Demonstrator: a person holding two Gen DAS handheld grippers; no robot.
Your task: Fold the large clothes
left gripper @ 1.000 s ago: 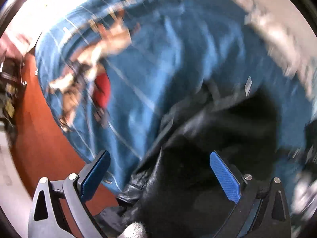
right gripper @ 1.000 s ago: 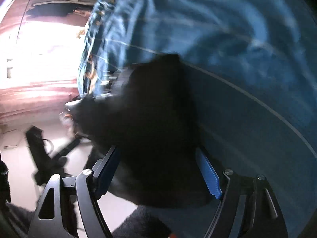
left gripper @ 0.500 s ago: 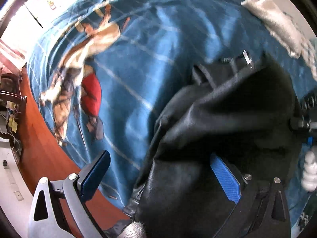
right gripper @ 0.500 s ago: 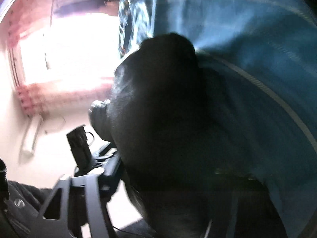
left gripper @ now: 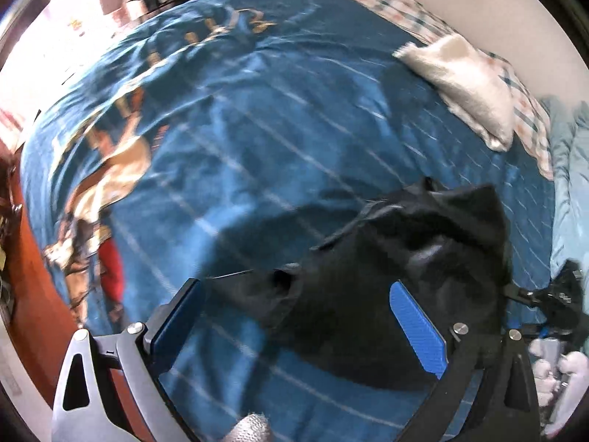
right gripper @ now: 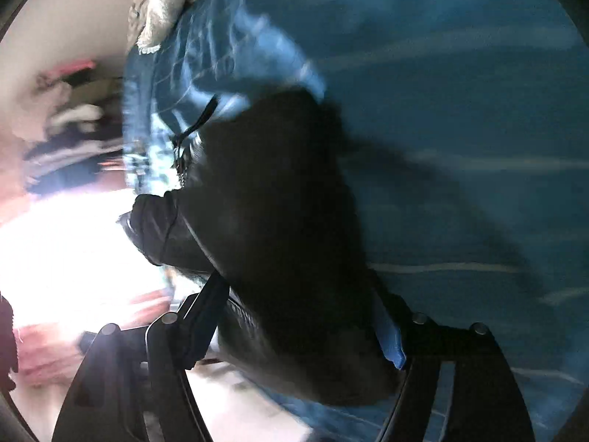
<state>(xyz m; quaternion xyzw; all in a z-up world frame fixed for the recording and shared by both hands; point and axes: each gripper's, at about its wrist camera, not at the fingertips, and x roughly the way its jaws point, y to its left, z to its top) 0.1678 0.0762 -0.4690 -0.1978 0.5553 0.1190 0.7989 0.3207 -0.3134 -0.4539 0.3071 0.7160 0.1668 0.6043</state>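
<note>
Over the blue bedspread (left gripper: 257, 154): black garment (left gripper: 386, 269), limp, probably slippery; best held at edges. Left gripper (left gripper: 294, 316) spread wide; right gripper (right gripper: 302, 316) pinching it.

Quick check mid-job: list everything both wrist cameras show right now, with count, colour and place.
garment: 1, black, bunched on the blanket, between both tongs
blanket: 1, blue, printed figure at left, covers the bed
towel: 1, white, far right edge of the bed
checked sheet: 1, pink and blue, beyond the blanket
left tongs: 1, blue pads, open, garment lying between
right tongs: 1, blue pads, garment fills the gap, grip unclear
</note>
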